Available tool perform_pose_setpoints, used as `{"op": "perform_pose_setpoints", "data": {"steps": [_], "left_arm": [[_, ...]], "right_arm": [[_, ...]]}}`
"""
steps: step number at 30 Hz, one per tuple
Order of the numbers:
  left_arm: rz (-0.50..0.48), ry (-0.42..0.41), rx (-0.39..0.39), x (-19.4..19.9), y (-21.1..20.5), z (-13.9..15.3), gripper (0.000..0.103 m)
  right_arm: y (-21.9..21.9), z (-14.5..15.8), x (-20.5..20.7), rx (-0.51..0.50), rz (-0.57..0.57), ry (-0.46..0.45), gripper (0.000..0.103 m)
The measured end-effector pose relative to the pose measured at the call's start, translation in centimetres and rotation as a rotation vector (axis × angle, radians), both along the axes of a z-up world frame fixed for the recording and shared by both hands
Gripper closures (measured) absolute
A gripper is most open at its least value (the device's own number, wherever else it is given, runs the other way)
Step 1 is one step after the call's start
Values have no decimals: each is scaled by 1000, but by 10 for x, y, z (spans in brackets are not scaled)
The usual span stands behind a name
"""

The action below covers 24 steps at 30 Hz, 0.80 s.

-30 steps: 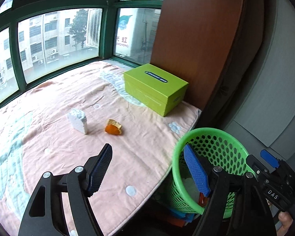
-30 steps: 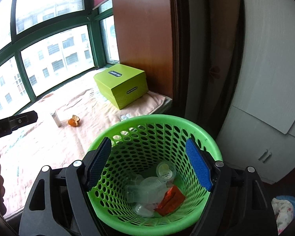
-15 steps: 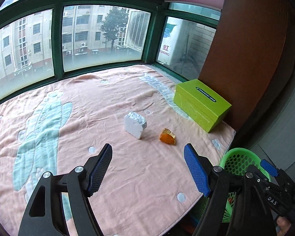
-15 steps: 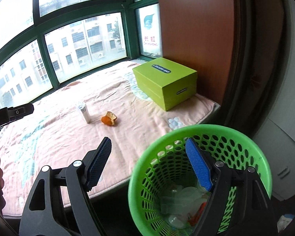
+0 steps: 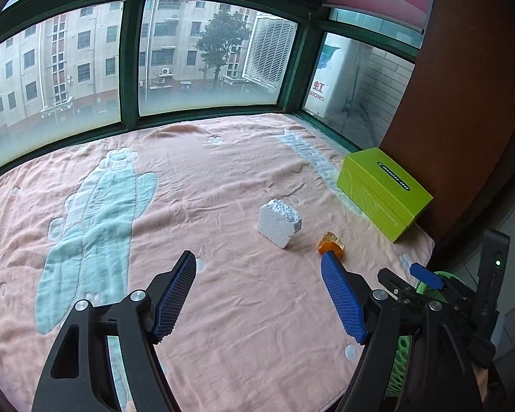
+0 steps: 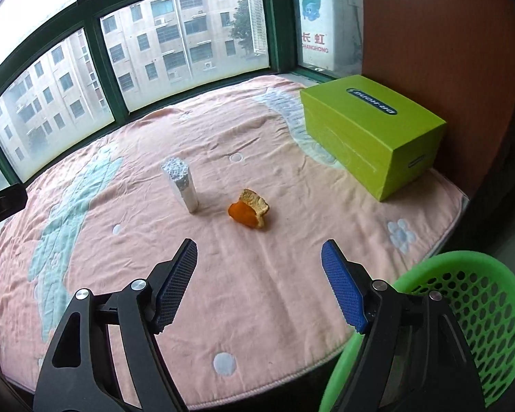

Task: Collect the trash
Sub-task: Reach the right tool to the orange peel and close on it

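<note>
Orange peel (image 6: 249, 210) and foam (image 6: 181, 182) lie on the blanket (image 6: 292, 257), uncollected; my left fingers (image 5: 257, 295) gape empty, right fingers (image 6: 259, 285) just narrowed, empty; basket (image 6: 477, 295) beside.

a sign (image 6: 314, 44) outside the window reads "changhong"; the green box's (image 6: 370, 130) label is illegible.

Black angular tongs (image 5: 258, 283) with blue ribbed pads (image 5: 175, 297), silver screws (image 5: 138, 295); same build on right tongs (image 6: 259, 276).
</note>
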State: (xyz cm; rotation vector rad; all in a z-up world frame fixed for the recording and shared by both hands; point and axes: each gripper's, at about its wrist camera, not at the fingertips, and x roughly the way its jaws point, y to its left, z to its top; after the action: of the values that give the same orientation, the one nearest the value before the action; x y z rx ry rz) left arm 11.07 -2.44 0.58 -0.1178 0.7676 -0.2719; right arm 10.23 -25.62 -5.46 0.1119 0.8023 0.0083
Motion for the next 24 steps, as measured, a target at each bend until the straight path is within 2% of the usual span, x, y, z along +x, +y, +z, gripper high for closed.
{"op": "perform_pose_setpoints", "data": {"steps": [11, 24], "left_arm": [[31, 31, 8, 21, 14, -12, 30], [30, 63, 16, 43, 13, -25, 30]], "right_arm": [[11, -41, 64, -8, 25, 105, 33], [14, -68, 102, -22, 33, 164, 34]]}}
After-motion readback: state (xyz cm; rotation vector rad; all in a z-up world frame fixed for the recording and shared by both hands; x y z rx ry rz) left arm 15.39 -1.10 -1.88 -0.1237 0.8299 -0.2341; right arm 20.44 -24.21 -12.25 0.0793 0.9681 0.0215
